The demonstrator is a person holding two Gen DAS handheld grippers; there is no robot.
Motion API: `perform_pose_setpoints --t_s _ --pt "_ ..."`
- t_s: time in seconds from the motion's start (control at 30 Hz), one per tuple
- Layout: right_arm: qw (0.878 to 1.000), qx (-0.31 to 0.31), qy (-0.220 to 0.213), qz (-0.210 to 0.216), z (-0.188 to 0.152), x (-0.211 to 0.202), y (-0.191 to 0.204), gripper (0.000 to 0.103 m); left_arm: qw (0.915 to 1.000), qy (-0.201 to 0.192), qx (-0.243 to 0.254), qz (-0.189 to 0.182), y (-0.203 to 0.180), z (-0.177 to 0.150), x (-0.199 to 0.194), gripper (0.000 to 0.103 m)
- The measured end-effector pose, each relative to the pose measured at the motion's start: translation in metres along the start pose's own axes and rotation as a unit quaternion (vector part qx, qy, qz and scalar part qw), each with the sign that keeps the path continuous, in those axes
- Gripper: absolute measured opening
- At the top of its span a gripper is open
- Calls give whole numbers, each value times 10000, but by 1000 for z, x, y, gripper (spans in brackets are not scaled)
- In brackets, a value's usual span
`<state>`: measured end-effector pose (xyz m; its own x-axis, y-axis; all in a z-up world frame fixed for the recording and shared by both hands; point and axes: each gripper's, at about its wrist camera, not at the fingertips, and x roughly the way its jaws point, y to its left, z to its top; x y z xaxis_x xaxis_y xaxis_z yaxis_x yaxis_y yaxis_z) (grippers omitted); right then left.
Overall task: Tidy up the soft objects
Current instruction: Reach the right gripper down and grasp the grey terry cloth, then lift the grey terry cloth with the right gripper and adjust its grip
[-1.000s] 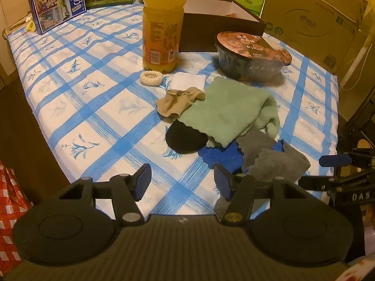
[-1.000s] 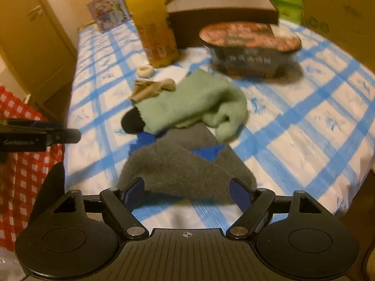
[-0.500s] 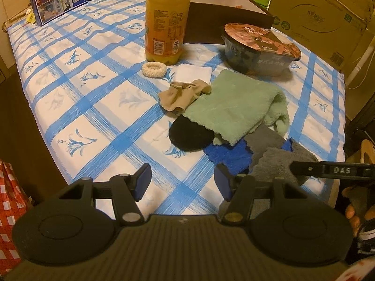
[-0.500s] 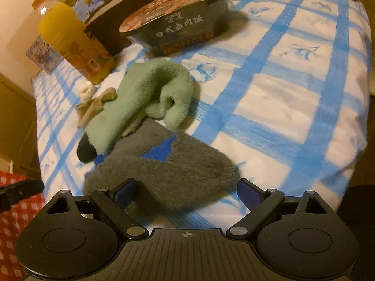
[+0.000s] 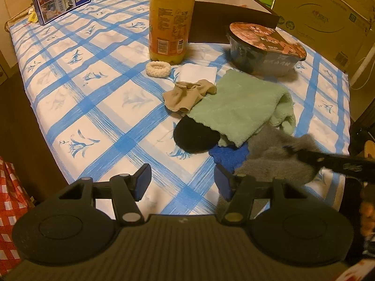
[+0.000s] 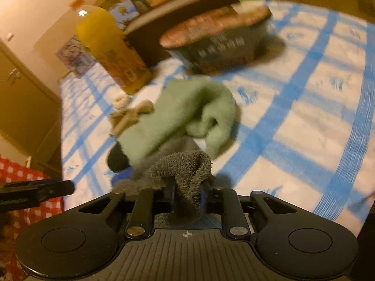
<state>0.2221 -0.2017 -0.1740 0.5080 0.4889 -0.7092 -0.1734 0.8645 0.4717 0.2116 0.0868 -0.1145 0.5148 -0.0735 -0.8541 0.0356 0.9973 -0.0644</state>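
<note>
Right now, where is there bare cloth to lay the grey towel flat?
Bare tablecloth lies left of the beige sock and scrunchie, reaching the milk carton. More lies right of the green towel. Crowded: the pile from juice bottle to noodle bowl.

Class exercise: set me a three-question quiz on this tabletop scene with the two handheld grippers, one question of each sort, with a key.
1. True or false: the right gripper is shut on the grey towel.
2. Which lies partly under the green towel? A) black round pad B) white scrunchie C) noodle bowl
3. Fill in: the left gripper is ____, holding nothing.

Key: 1 true; 2 A; 3 open.
</note>
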Motion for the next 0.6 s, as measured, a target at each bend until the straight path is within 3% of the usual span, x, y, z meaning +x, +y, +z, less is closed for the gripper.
perform_pose_setpoints --t_s 0.27,0.6 --pt "9949 -450 -896 145 41 -73 13 16 9998 -183 -21 79 9 10 -3 56" --pt "9809 -586 -1856 -45 90 -133 10 16 9996 -251 -66 130 16 21 2 56"
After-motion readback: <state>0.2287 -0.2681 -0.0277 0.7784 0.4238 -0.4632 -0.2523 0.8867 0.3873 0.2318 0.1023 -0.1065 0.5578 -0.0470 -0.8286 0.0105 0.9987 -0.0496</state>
